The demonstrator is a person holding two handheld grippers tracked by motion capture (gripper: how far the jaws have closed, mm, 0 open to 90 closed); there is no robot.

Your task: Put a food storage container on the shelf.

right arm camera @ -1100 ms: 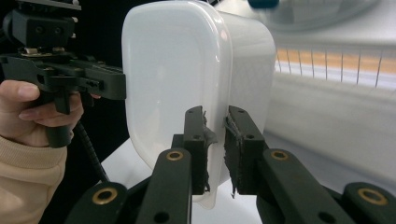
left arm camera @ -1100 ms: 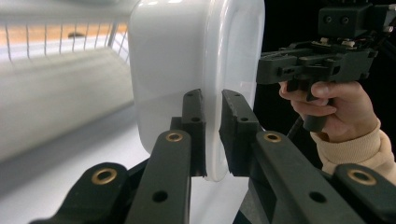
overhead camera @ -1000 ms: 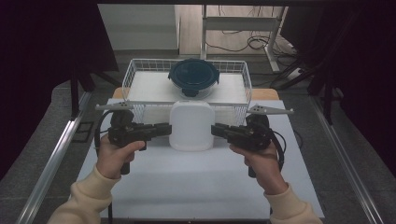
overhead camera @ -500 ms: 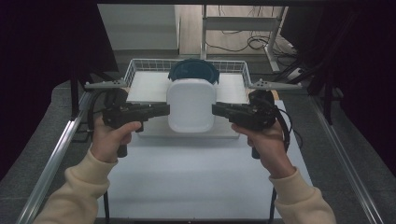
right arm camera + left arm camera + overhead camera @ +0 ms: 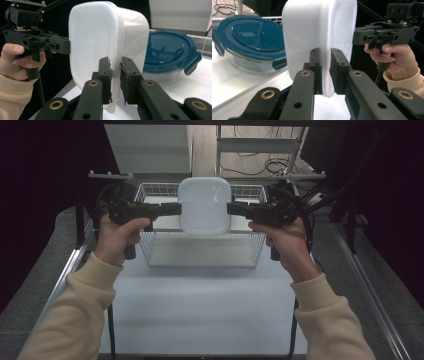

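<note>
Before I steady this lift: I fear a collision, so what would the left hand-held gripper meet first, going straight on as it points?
Likely the white rectangular plastic container its jaws already clamp; past it, the right hand-held gripper.

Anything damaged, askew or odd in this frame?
Yes: the right gripper has torn, frayed padding on its jaws where they clamp the rim of the white plastic container. The container itself is turned on edge above the wire basket.

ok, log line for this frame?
left gripper: shut on white plastic container | right gripper: shut on container | container: held above wire basket
</note>
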